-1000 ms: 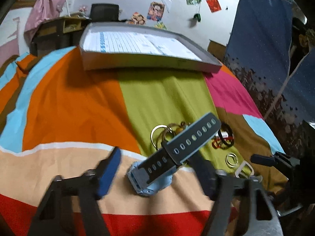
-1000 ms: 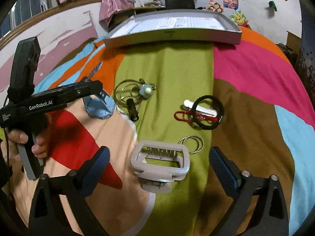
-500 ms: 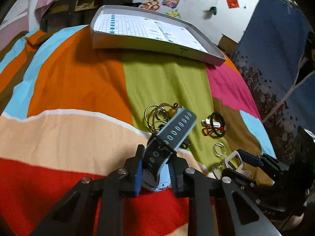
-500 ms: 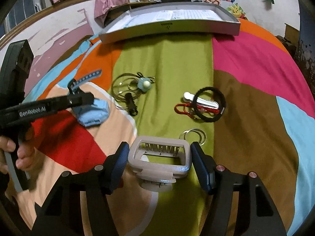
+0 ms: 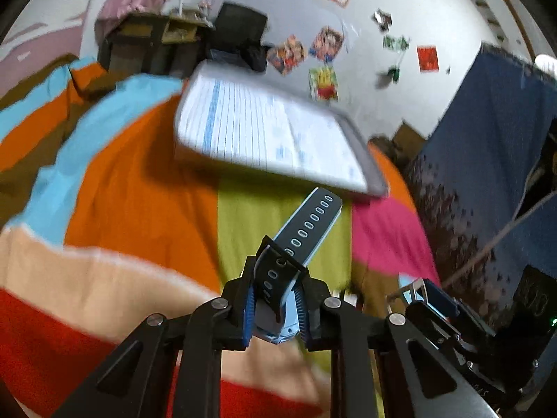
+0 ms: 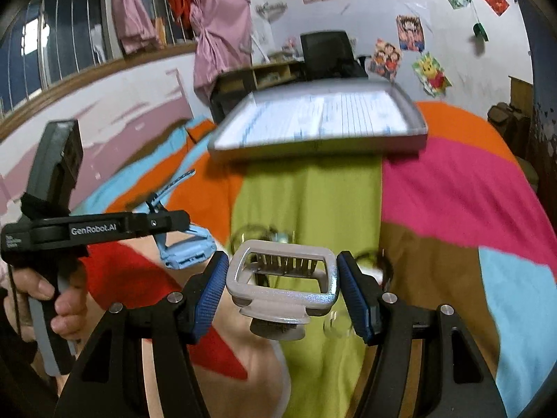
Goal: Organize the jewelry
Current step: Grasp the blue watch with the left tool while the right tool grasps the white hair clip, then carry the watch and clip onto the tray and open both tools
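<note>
My left gripper (image 5: 275,308) is shut on a light blue watch (image 5: 278,324) with a dark perforated strap (image 5: 306,230) that sticks up and forward; it is held above the striped bedspread. It also shows in the right wrist view (image 6: 188,254), under the left gripper (image 6: 163,230). My right gripper (image 6: 283,291) is shut on a pale grey hair claw clip (image 6: 283,278), lifted off the cloth. A grey tray (image 5: 362,155) lined with printed paper lies ahead; it also shows in the right wrist view (image 6: 313,146).
Metal rings (image 6: 257,233) and a black hair tie (image 6: 377,261) lie blurred on the green stripe behind the clip. A dark blue curtain (image 5: 487,160) hangs at the right. A desk and black chair (image 6: 323,55) stand beyond the tray.
Both grippers have lifted their items off the bedspread and moved forward toward the tray. The right gripper's jaws have closed fully onto the clip.
</note>
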The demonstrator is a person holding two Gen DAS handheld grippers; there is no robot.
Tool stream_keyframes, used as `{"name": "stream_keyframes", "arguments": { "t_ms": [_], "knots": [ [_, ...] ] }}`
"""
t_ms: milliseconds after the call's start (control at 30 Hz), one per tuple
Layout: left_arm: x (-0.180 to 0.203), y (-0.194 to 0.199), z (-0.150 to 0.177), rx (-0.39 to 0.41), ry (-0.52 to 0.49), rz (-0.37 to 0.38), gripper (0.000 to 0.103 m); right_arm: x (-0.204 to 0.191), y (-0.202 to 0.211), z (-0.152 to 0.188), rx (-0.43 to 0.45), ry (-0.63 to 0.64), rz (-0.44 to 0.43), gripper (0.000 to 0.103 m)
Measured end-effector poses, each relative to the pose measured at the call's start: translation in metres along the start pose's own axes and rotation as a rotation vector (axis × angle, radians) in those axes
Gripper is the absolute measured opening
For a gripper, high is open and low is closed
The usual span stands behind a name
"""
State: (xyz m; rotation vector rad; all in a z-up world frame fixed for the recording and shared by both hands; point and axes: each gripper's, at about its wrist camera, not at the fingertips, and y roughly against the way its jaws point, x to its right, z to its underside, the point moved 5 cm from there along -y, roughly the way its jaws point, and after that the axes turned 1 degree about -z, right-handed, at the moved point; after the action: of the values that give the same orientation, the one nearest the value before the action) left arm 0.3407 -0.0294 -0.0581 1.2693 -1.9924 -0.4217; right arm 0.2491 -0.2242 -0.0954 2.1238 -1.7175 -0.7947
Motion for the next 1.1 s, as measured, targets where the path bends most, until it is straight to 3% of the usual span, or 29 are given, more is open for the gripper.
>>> {"name": "stream_keyframes", "arguments": {
  "t_ms": [167,333,467,700,800,833,933,1000,1100],
  "knots": [
    [0.009,-0.012,-0.064,0.118,0.0,-0.034,0.019,0.017,-0.008,-0.057,0.109,0.003,-0.013,0.059],
    [0.013,-0.052,-0.108,0.149,-0.015,-0.052,0.019,0.037,-0.039,-0.126,0.217,0.017,0.001,0.059],
    [0.004,-0.093,-0.123,0.115,0.016,-0.042,0.019,0.053,-0.076,-0.159,0.244,0.009,0.014,0.059],
    [-0.009,-0.134,-0.116,0.029,0.049,-0.044,0.022,0.084,-0.129,-0.167,0.186,0.011,0.08,0.059],
    [-0.011,-0.137,-0.114,0.03,0.044,-0.076,0.031,0.092,-0.146,-0.166,0.15,0.003,0.092,0.059],
    [-0.011,-0.135,-0.113,0.042,0.046,-0.082,0.041,0.093,-0.15,-0.163,0.144,0.0,0.101,0.059],
    [-0.017,-0.129,-0.112,0.082,0.077,-0.129,0.082,0.096,-0.16,-0.158,0.118,-0.012,0.108,0.059],
    [-0.023,-0.124,-0.112,0.12,0.099,-0.151,0.085,0.098,-0.165,-0.15,0.102,-0.009,0.11,0.059],
    [-0.03,-0.117,-0.111,0.126,0.118,-0.177,0.087,0.102,-0.166,-0.146,0.099,-0.021,0.112,0.069]
  ]
}}
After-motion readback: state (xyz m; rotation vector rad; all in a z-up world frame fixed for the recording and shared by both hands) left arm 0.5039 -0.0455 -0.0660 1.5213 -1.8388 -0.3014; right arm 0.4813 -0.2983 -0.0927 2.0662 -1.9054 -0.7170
